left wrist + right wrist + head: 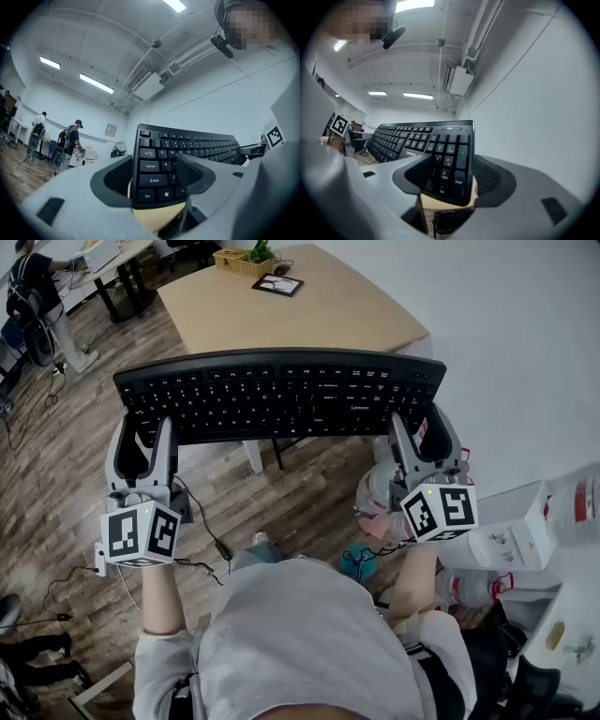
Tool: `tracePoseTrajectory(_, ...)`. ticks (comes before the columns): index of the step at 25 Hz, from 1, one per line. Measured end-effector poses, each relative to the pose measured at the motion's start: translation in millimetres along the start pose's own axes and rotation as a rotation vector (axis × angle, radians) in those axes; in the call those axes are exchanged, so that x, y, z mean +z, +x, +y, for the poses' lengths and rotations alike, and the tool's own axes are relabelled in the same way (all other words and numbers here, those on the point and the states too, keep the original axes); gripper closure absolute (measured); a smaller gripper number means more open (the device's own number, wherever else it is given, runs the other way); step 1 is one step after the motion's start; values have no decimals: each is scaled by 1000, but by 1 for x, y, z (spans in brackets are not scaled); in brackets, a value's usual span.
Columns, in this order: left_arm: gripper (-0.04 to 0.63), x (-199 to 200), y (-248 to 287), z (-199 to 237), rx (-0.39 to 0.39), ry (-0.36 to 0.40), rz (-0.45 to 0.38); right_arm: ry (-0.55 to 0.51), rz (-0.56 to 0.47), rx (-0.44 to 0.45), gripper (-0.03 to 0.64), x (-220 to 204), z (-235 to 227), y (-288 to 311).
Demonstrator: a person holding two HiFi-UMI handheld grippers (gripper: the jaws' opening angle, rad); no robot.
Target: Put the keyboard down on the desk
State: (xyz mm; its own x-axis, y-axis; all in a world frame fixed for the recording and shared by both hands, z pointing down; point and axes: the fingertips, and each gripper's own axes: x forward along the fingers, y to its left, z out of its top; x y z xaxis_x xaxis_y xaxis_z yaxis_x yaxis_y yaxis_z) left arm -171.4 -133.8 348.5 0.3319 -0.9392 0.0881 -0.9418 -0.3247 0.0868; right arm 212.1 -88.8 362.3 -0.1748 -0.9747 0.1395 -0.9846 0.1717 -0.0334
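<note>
The keyboard is held up in the air, level across, in front of the near edge of the desk and over the floor. The left gripper has its wide-set jaws clamped on the keyboard's left end. The right gripper grips the right end the same way.

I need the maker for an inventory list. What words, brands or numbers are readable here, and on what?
"Lenovo": on the keyboard, right of its letter keys.
"Caps Lock", "Shift", "Ctrl": left-end keys, left gripper view.
"Enter", "PgDn", "3", "6": number-pad keys, right gripper view.
Most other key legends and the bottle label: too small or blurred.
</note>
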Motion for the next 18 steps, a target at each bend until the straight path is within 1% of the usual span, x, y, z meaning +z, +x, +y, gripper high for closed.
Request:
tracePoseTrajectory(14,311,0,5,1,-19,-1,-1,-11,-8,-26,361,0,1,-2)
tracePoseTrajectory(18,311,-2,7,3,-38,0,-1,-11,-3,-46,361,-2,3,-6)
